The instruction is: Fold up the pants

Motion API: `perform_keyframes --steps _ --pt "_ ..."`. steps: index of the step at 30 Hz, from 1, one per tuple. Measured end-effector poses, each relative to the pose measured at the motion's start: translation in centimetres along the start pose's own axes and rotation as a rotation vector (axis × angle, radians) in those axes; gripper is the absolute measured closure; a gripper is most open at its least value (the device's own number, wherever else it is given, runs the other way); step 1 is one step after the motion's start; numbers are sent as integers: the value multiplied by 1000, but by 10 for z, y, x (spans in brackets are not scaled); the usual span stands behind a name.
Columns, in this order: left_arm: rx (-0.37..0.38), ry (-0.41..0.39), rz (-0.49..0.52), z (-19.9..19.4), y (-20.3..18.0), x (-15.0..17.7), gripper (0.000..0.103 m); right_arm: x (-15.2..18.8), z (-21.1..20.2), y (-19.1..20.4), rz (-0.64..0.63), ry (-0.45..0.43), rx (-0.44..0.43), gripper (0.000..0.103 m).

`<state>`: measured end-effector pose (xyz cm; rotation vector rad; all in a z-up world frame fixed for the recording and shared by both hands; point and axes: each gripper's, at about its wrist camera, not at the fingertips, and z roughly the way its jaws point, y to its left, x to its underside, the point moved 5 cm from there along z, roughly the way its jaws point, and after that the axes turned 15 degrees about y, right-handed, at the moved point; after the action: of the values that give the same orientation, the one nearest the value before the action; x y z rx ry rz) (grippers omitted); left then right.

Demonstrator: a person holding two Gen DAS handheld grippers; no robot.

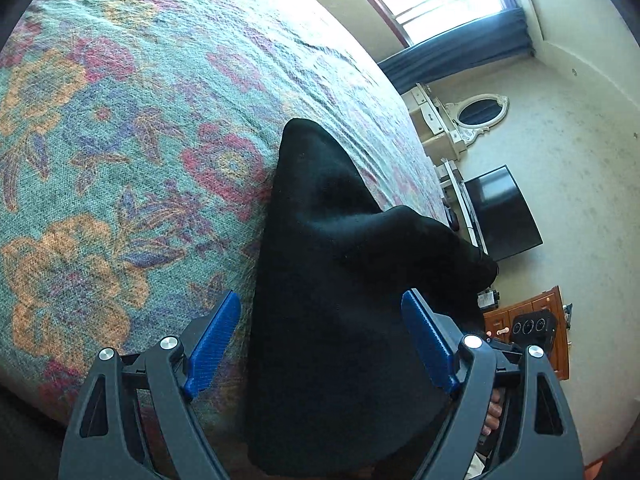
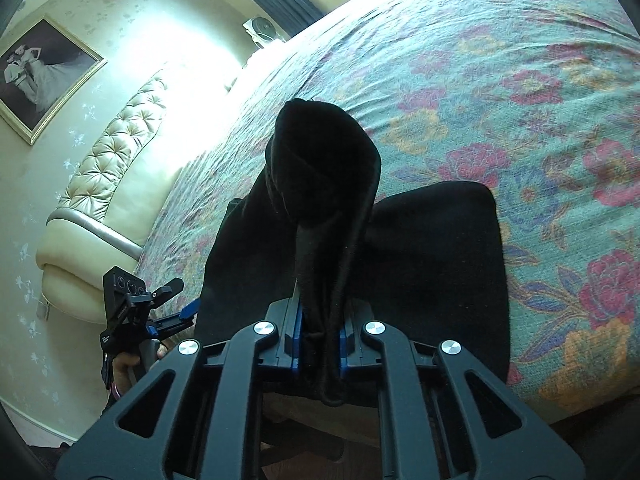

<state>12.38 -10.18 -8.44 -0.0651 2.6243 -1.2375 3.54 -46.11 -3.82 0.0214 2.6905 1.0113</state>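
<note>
- Black pants (image 1: pixel 340 300) lie on the floral bed (image 1: pixel 120 140).
- Right tongs (image 2: pixel 320 344) pinch a bunched fold of them.
- Left tongs (image 1: pixel 320 344) gape wide, holding nothing.

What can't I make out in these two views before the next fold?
- Pants: near end cut off by the bottom edge, left wrist view.
- Which part the right gripper pinches: black on black, no seams show, right wrist view.
- Left gripper: mostly behind the pants there.
- Bedspread under the pants: covered.
</note>
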Motion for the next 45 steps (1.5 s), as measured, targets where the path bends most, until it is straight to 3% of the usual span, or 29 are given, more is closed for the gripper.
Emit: perform_keyframes --steps 10,15,24,30,33,35,36,37,39,45 --pt "9 67 30 25 -15 10 22 12 5 -56 115 -6 14 92" --pt "-5 88 41 31 -15 19 22 17 1 -65 153 -24 -3 92" --pt "93 91 -23 29 -7 16 22 19 7 -71 220 -23 -97 91" --pt "89 97 -14 27 -6 17 22 23 -3 -79 243 -45 -113 88" --pt "105 102 -26 28 -6 20 21 29 -13 -91 282 -68 -156 77" --pt "116 98 -38 30 -4 22 21 32 -23 -94 314 -99 -167 55" --pt "119 95 -46 30 -3 22 20 34 -28 -97 332 -116 -132 17" --pt "123 92 -58 30 1 22 20 36 -34 -100 341 -143 -101 5" --pt "144 80 -80 31 3 22 16 40 -40 -105 356 -160 -123 5" --pt "185 58 -99 30 10 27 13 60 -18 -121 510 -120 -319 3"
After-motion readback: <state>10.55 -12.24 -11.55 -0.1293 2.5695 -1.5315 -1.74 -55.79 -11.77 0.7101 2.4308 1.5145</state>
